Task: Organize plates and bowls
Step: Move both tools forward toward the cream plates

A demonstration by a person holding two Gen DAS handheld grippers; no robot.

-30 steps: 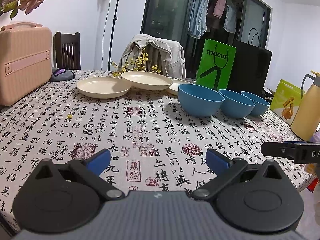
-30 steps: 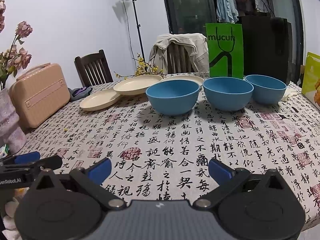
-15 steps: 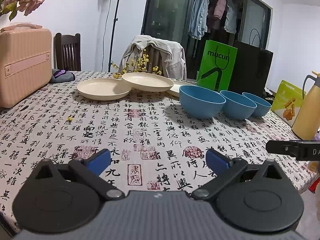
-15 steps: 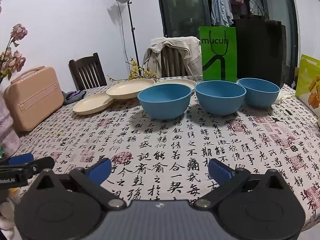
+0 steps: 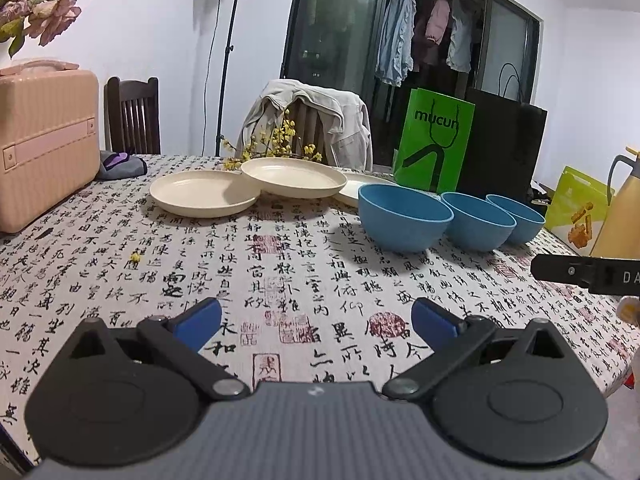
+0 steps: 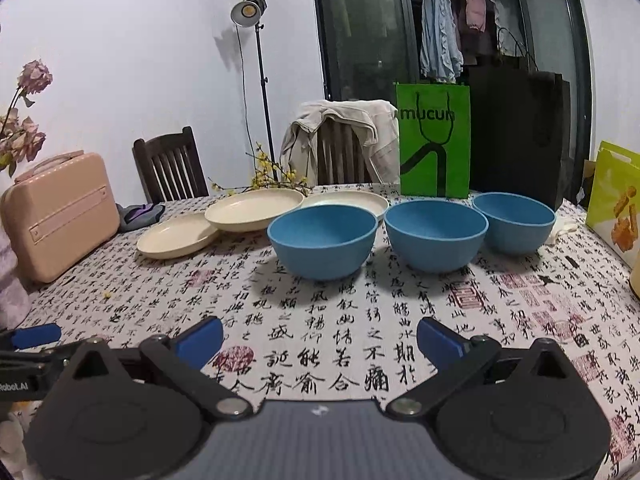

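Three cream plates lie at the back of the table: a left plate (image 5: pixel 204 197) (image 6: pixel 176 236), a middle plate (image 5: pixel 294 177) (image 6: pixel 253 209) overlapping its rim, and a right plate (image 5: pixel 362 188) (image 6: pixel 346 202) behind the bowls. Three blue bowls stand in a row: near (image 5: pixel 404 217) (image 6: pixel 322 240), middle (image 5: pixel 478 220) (image 6: pixel 436 234), far (image 5: pixel 518 218) (image 6: pixel 513 222). My left gripper (image 5: pixel 316 322) is open and empty above the near tablecloth. My right gripper (image 6: pixel 320 338) is open and empty, in front of the bowls.
A pink case (image 5: pixel 44 136) stands at the table's left. A green bag (image 5: pixel 436 144), a black bag (image 5: pixel 504 148), a yellow-green bag (image 5: pixel 576 208) and a yellow jug (image 5: pixel 624 216) stand at the back right. Chairs (image 6: pixel 170 168) and yellow flowers (image 5: pixel 276 148) are behind.
Both grippers have moved forward a little toward the dishes, which look slightly nearer. Both stay open. No dish has moved.
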